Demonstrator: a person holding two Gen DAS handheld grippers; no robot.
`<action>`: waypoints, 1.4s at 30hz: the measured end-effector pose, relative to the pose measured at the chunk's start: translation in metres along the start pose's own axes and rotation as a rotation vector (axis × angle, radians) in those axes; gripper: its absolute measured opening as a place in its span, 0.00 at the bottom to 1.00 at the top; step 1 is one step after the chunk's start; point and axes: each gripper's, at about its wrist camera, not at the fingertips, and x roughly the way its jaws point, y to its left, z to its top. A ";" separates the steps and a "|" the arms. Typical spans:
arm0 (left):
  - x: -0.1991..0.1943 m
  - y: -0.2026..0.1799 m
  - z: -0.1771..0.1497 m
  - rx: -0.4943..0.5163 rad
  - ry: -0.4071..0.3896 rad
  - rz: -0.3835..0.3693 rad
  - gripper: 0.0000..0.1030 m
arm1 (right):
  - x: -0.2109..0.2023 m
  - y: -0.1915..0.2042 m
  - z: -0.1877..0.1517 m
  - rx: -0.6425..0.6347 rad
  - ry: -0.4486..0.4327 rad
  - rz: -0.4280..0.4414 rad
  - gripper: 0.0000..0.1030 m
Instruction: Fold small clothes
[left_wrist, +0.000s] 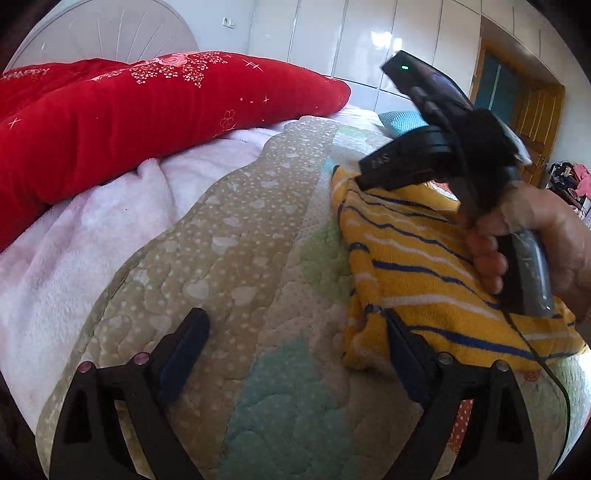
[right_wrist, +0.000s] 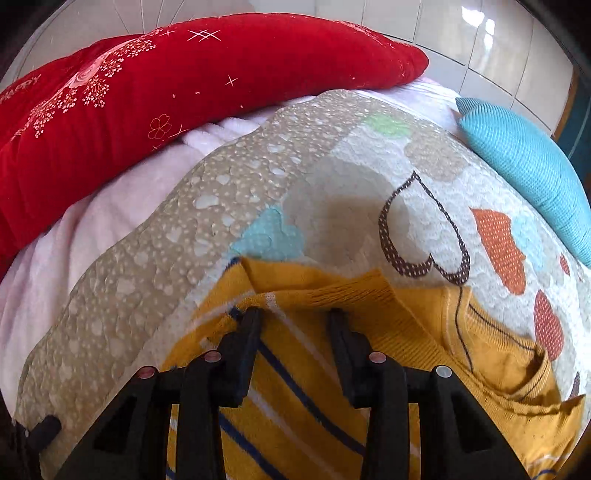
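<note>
My left gripper (left_wrist: 295, 332) sits low over the quilt (left_wrist: 236, 258), pointing along the bed toward the red pillow (left_wrist: 147, 107), tilted a bit so the right side rides nearer the garment. Jaws wide apart, nothing between them but quilt; the right finger's tip touches the near-left corner of the yellow striped sweater (left_wrist: 424, 258), the left finger is over bare quilt, well apart from the cloth. My right gripper (right_wrist: 293, 317) is angled down onto the sweater (right_wrist: 295, 369), w/ my hand (left_wrist: 535, 236) wrapped round its handle, seen from the left wrist cam; a cable hangs from the handle across the cloth. Its jaws are partly open, a moderate gap, both tips pressed on or just at a folded edge of the knit; can't tell whether any cloth is pinched, looks like resting on top. Sweater lies bunched on the quilt's patterned part, ribbed collar to the right in the right wrist cam, near a brown dotted heart print. Blue cushion (right_wrist: 528, 166) sits at the far right edge of the bed, pink blanket (left_wrist: 74, 240) btw quilt & red pillow.
</note>
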 end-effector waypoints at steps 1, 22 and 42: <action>0.000 0.000 0.000 0.001 0.000 0.001 0.89 | 0.001 0.002 0.003 -0.007 0.000 -0.006 0.41; 0.001 -0.006 -0.001 0.029 0.011 0.063 0.93 | -0.136 -0.293 -0.208 0.635 -0.050 -0.213 0.55; -0.001 -0.010 -0.003 0.045 0.002 0.148 0.98 | -0.325 -0.271 -0.378 0.689 -0.318 -0.377 0.69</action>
